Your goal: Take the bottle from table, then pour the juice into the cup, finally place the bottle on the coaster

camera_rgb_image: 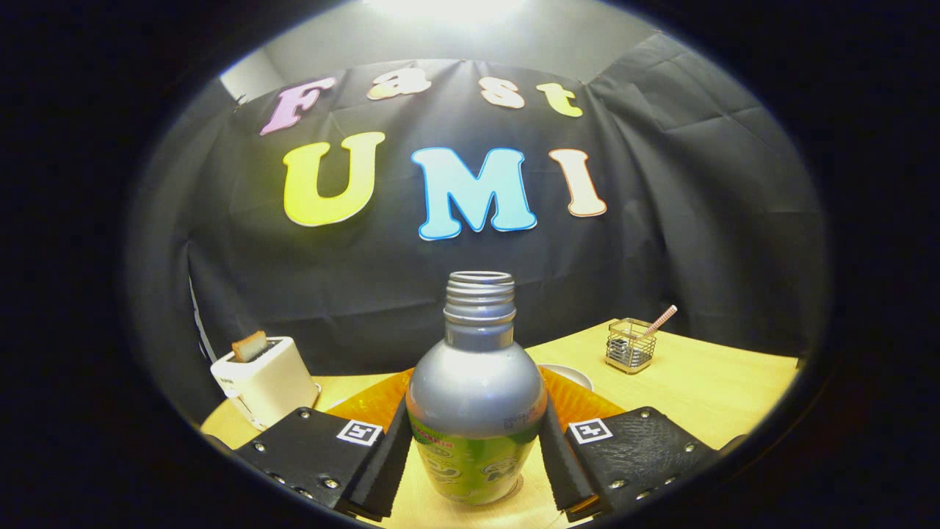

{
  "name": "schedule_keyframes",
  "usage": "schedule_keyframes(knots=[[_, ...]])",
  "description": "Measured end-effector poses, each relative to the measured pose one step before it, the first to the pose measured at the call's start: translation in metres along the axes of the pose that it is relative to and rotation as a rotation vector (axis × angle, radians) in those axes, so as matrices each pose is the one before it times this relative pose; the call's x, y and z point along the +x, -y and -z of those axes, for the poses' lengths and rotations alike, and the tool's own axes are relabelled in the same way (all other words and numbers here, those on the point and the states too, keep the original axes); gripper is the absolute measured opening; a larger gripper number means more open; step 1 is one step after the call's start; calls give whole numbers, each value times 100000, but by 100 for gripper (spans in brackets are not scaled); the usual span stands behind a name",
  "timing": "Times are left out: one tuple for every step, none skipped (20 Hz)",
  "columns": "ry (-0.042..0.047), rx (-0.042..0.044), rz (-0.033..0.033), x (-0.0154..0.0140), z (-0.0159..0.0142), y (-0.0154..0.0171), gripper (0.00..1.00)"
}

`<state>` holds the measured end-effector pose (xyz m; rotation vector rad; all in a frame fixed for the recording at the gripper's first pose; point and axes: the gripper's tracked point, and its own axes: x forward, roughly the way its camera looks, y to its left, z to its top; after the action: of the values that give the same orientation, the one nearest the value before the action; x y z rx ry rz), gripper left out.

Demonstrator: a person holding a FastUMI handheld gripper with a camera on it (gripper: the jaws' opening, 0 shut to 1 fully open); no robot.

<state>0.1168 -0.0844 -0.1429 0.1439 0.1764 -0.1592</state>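
Observation:
A silver bottle (476, 397) with a green label and an open threaded neck stands upright between my fingers. My gripper (474, 441) is shut on it, one pad pressing on each side of its lower body. The bottle's base is at or just above the wooden table (705, 397); I cannot tell whether it touches. Right behind the bottle lies a ribbed orange piece (580, 402), spreading out to both sides of it. The pale rim of a round vessel (571, 375), perhaps the cup, shows just beyond the orange piece to the right.
A white toaster (266, 378) with a slice of bread in it stands beyond my left finger. Further back on the right, a small wire holder (630, 354) carries a striped straw. The black cloth wall closes the table's far side.

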Motion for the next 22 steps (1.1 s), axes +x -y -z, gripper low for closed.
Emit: schedule_keyframes(knots=[[179, -2725, 52, 307, 162, -27, 78], [410, -2962, 265, 181, 244, 18, 78], [-70, -2644, 272, 315, 179, 44, 78], [-480, -2012, -346, 375, 303, -162, 78], [-763, -1044, -430, 328, 267, -166, 78], [-682, -727, -303, 168, 279, -87, 78], [-801, -276, -196, 287, 337, -67, 78], [-166, -62, -552, 106, 320, -73, 78], [-291, -130, 311, 201, 287, 41, 78], [52, -132, -362, 211, 394, 7, 78], [765, 704, -1153, 209, 199, -282, 78], [-103, 601, -1417, 291, 383, -283, 78], [-406, -67, -751, 255, 478, -173, 78], [-471, -287, -533, 203, 504, 30, 78], [-560, -377, -61, 332, 348, -97, 78], [-189, -421, -391, 165, 470, -80, 78], [-834, 100, -728, 378, 316, -263, 78], [-356, -389, -964, 163, 490, -205, 78], [-447, -1226, 351, 253, 215, 34, 78], [-294, -1354, 598, 260, 362, 226, 78], [-413, -1057, 335, 173, 291, 33, 78], [-783, -231, -255, 231, 413, -13, 78]])
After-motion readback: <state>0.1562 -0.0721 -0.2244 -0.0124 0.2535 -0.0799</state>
